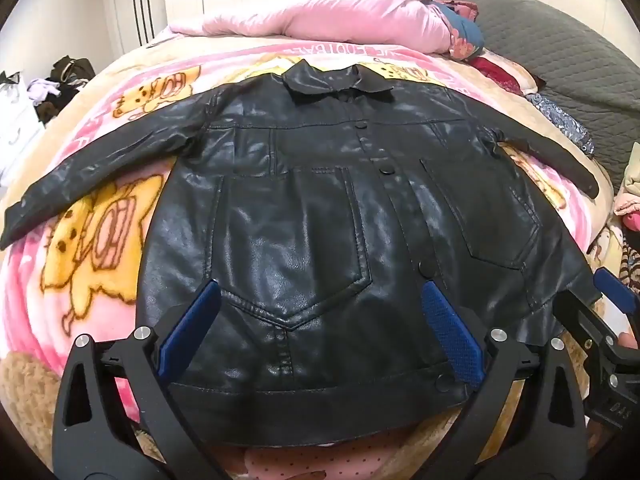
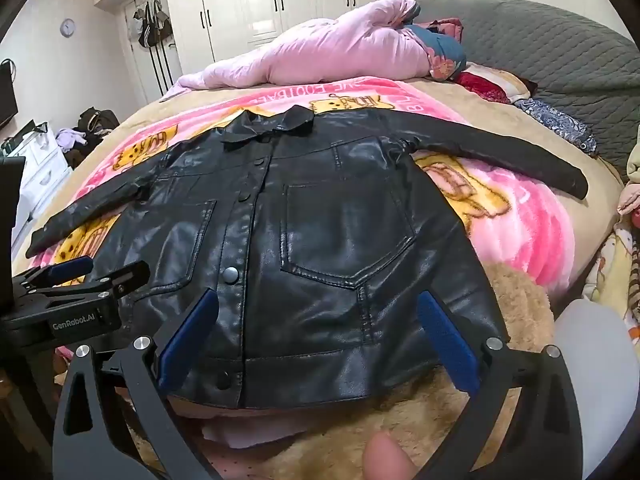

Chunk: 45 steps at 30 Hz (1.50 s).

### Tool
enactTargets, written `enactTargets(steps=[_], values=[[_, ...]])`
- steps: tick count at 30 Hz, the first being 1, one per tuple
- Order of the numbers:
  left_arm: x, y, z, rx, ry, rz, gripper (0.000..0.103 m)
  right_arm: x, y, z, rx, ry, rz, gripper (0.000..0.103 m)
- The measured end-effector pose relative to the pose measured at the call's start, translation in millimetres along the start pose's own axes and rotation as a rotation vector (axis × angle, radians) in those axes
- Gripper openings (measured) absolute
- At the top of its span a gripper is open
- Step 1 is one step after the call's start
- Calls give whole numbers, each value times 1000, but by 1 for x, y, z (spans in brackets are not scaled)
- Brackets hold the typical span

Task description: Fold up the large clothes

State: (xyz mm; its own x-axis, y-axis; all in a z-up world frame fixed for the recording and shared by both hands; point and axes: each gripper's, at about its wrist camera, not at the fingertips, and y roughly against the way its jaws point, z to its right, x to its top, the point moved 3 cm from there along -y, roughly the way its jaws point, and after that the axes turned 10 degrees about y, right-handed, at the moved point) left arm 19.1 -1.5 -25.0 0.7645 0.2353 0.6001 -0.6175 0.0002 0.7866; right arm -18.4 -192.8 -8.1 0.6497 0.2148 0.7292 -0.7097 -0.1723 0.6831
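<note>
Lying flat and face up across the centre of both views: a shiny black faux-leather jacket (image 1: 320,208) (image 2: 304,216), buttoned shut, collar toward the top of the frame, hem toward the bottom. Stretching out to the left and right edges: both sleeves, resting on a pink fleece blanket printed with yellow cartoon bears (image 1: 92,232) (image 2: 520,216) covering the bed. Sitting at the bottom of the left wrist view: the left hand-held gripper (image 1: 318,320), blue-padded fingers spread wide apart, hovering over the hem, gripping nothing. Sitting at the bottom of the right wrist view: the right hand-held gripper (image 2: 318,322), fingers likewise spread wide, over the jacket's lower edge, also empty. Showing at the lower right edge of the left wrist view: the right hand-held gripper (image 1: 600,296) again, near the jacket's corner. Piled in the upper middle: a crumpled pale pink quilt (image 1: 320,12) (image 2: 320,52). Standing behind it, along the top: white wardrobe doors (image 2: 256,0).
</note>
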Motion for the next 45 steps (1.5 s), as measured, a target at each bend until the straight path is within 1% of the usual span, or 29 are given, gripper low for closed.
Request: enactTargets(steps=[6, 9, 10, 12, 24, 45], values=[[-2, -3, 7, -2, -16, -11, 94, 3, 4, 0, -5, 2, 0, 99], [0, 1, 9, -7, -10, 4, 94, 3, 2, 0, -11, 10, 0, 99], [-1, 3, 3, -20, -9, 12, 94, 3, 2, 1, -15, 10, 2, 99], [-1, 4, 1, -27, -7, 13, 94, 4, 3, 1, -18, 5, -1, 99], [-1, 8, 2, -43, -13, 13, 94, 2, 10, -1, -42, 9, 14, 99], [-2, 8, 3, -44, -22, 9, 94, 0, 8, -1, -31, 12, 3, 99]])
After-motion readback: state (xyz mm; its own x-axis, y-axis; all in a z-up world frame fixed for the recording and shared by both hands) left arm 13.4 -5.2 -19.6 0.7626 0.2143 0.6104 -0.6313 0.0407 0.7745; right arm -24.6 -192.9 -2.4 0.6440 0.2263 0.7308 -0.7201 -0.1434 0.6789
